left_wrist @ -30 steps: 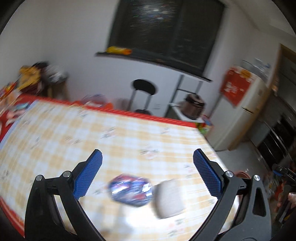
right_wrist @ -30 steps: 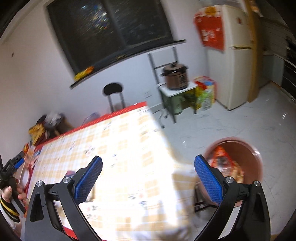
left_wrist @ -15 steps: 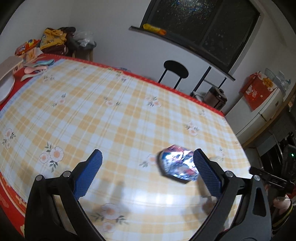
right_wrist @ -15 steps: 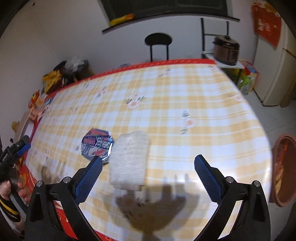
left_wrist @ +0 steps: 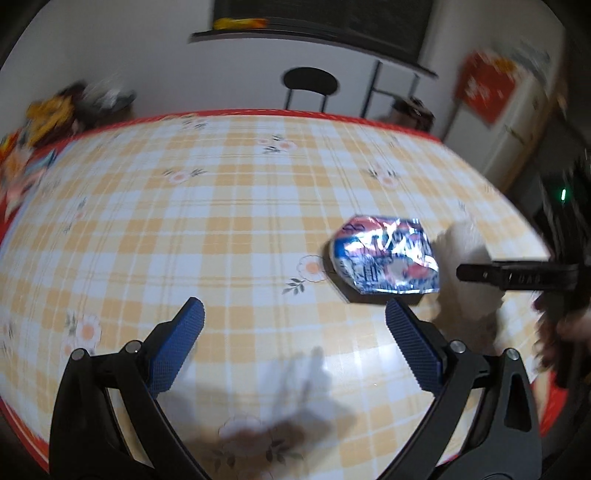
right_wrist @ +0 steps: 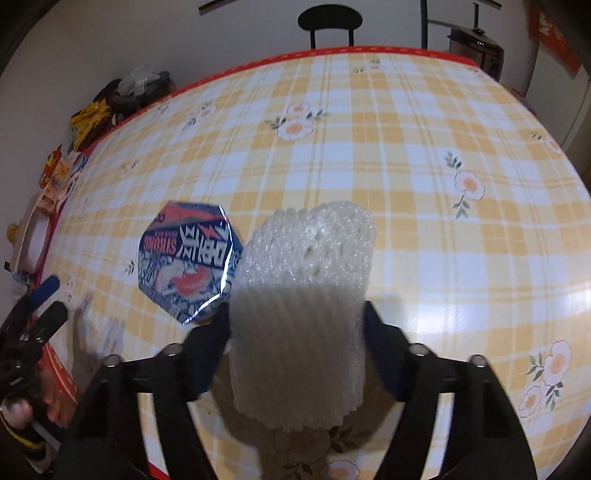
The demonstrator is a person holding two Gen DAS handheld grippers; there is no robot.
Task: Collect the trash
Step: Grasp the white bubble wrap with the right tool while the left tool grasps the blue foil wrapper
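A white foam net sleeve (right_wrist: pixel 306 295) lies on the yellow checked tablecloth (right_wrist: pixel 406 166), and my right gripper (right_wrist: pixel 297 325) has its jaws closed against both sides of it. A blue and red foil lid (right_wrist: pixel 188 254) lies flat just left of the foam. In the left wrist view the foil lid (left_wrist: pixel 386 264) is ahead and to the right, with the blurred foam (left_wrist: pixel 469 280) and my right gripper (left_wrist: pixel 517 277) beyond it. My left gripper (left_wrist: pixel 291 332) is open and empty, just above the table.
A black stool (right_wrist: pixel 325 18) stands behind the table's far edge. Packets and a white box (right_wrist: pixel 33 225) sit at the table's left end. A rice cooker (right_wrist: pixel 476 40) and a fridge (left_wrist: pixel 517 110) stand at the back right.
My right gripper has dropped to the foam sleeve and closed on it. My left gripper has turned toward the foil lid and come nearer to it.
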